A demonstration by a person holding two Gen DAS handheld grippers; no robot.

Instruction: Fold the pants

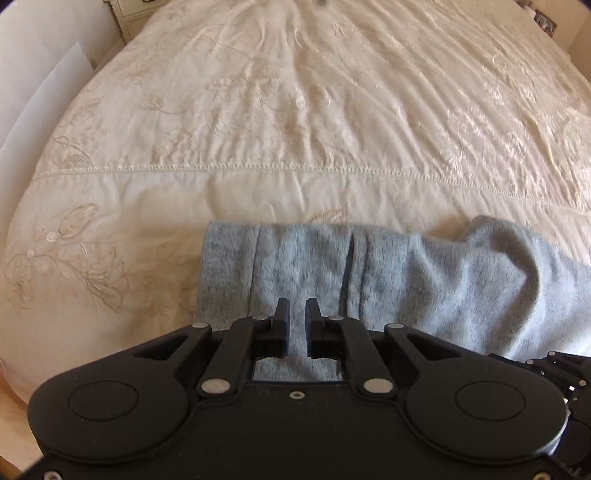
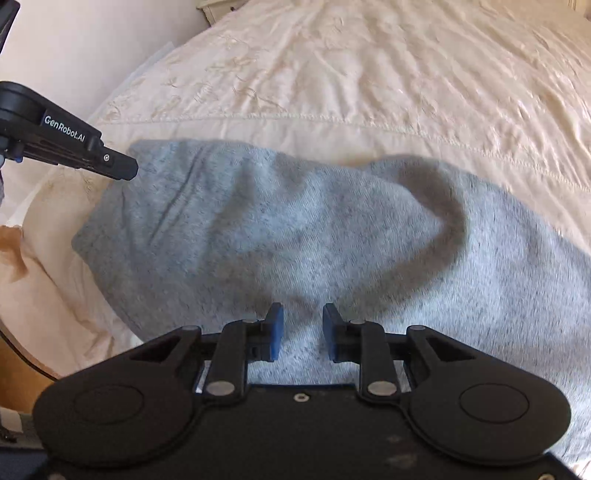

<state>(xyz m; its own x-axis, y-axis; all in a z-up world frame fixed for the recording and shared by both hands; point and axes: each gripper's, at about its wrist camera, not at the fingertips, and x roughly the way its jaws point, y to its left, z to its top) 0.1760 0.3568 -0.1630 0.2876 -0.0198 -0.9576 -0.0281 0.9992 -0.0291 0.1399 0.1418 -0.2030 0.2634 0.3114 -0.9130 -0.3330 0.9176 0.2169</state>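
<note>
Grey sweat pants point(image 1: 424, 280) lie bunched in a folded heap on the near part of a cream bedspread point(image 1: 295, 110). The left gripper point(image 1: 296, 304) points down over the heap's left end, its jaws a narrow gap apart, with only cloth showing below and nothing pinched. In the right wrist view the pants point(image 2: 295, 229) fill the middle, with a raised fold casting a curved shadow. My right gripper point(image 2: 303, 310) hovers over their near side with the blue pads clearly apart and empty. The left gripper's fingers point(image 2: 122, 168) reach in from the left by the pants' far left corner.
The embroidered bedspread point(image 2: 406, 74) stretches far beyond the pants, with a stitched seam across it. White boards point(image 1: 37, 92) lean against the wall left of the bed. A pale nightstand point(image 1: 129, 18) stands at the far left corner. Brown floor point(image 2: 11, 354) shows at the bed's left edge.
</note>
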